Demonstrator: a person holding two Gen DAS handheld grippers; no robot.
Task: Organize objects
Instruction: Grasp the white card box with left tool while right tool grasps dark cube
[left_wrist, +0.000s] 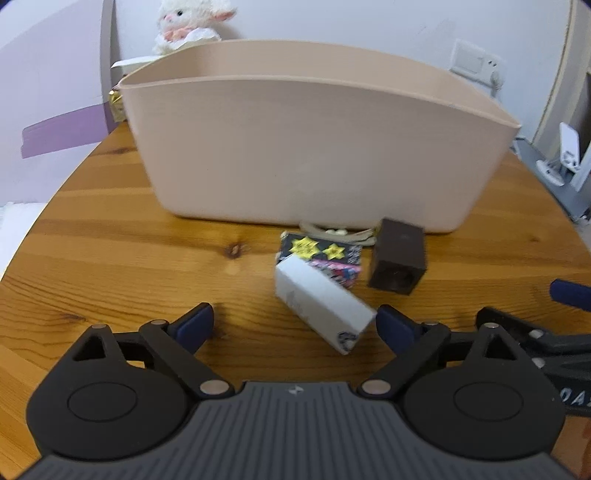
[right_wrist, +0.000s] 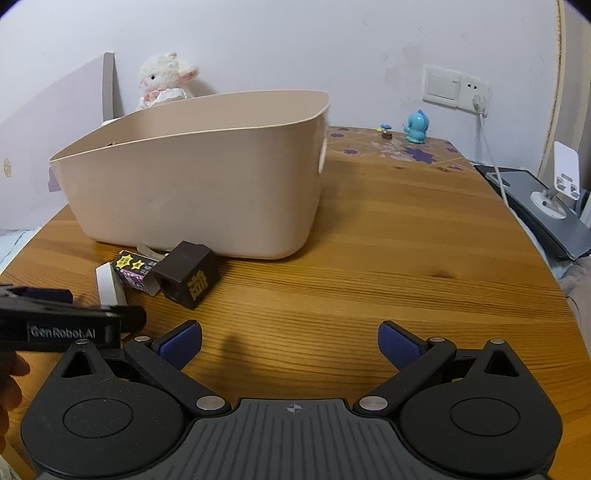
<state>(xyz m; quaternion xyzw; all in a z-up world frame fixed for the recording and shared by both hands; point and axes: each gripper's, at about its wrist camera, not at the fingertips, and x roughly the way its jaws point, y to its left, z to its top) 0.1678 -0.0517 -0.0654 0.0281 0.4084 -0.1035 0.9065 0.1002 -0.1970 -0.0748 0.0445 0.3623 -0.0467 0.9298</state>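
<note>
A tall beige plastic bin (left_wrist: 295, 147) (right_wrist: 192, 184) stands on the round wooden table (left_wrist: 110, 258) (right_wrist: 406, 258). In front of it lie a white box (left_wrist: 317, 302) (right_wrist: 107, 284), a black carton with yellow stars (left_wrist: 321, 254) (right_wrist: 135, 267), a dark brown block (left_wrist: 399, 256) (right_wrist: 188, 273) and a beige cord (left_wrist: 332, 232). My left gripper (left_wrist: 295, 326) (right_wrist: 88, 314) is open, the white box between its fingertips and nearer the right one. My right gripper (right_wrist: 290, 345) is open over bare wood, right of the objects. I cannot see inside the bin.
A white plush lamb (left_wrist: 192, 22) (right_wrist: 162, 79) sits behind the bin. A blue figurine (right_wrist: 417, 127) and a tiny toy (right_wrist: 386, 131) stand at the table's far edge. A phone stand (right_wrist: 557, 184) and a grey device (right_wrist: 546, 218) lie off the right side.
</note>
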